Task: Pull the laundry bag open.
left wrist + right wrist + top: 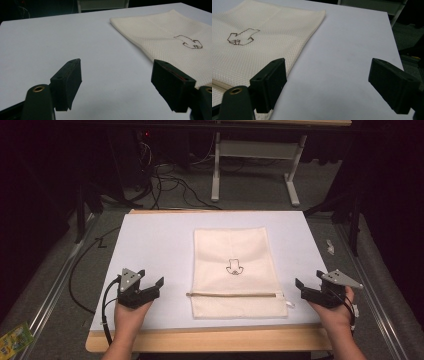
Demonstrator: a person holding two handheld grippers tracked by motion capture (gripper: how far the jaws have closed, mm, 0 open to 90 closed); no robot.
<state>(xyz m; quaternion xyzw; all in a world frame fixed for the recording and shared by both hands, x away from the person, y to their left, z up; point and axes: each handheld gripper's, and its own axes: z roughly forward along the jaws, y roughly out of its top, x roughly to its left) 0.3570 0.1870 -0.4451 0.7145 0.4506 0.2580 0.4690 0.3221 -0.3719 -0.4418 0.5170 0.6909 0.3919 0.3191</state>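
A cream mesh bag [235,270] lies flat in the middle of the counter [150,245], on its pale sheet, with its long sides running away from the person. A small dark outline drawing [234,266] sits near its centre, and a zip [232,295] crosses it close to the near edge, with a white pull tab [289,304] at the zip's right end.

The left gripper [151,282] is held in the person's left hand [131,317] near the front edge of the counter, well to the left of the bag. Its jaws are spread wide with nothing between them; in the left gripper view [116,82] only bare sheet lies in the gap, with the bag off to the right of it.

The right gripper [309,282] is held in the right hand [336,315] just beyond the bag's right edge, at about the height of the zip. Its jaws are also spread and hold nothing. In the right gripper view [327,82] one jaw hangs over the bag's edge and the other over the bare sheet; whether that jaw touches the cloth I cannot tell.
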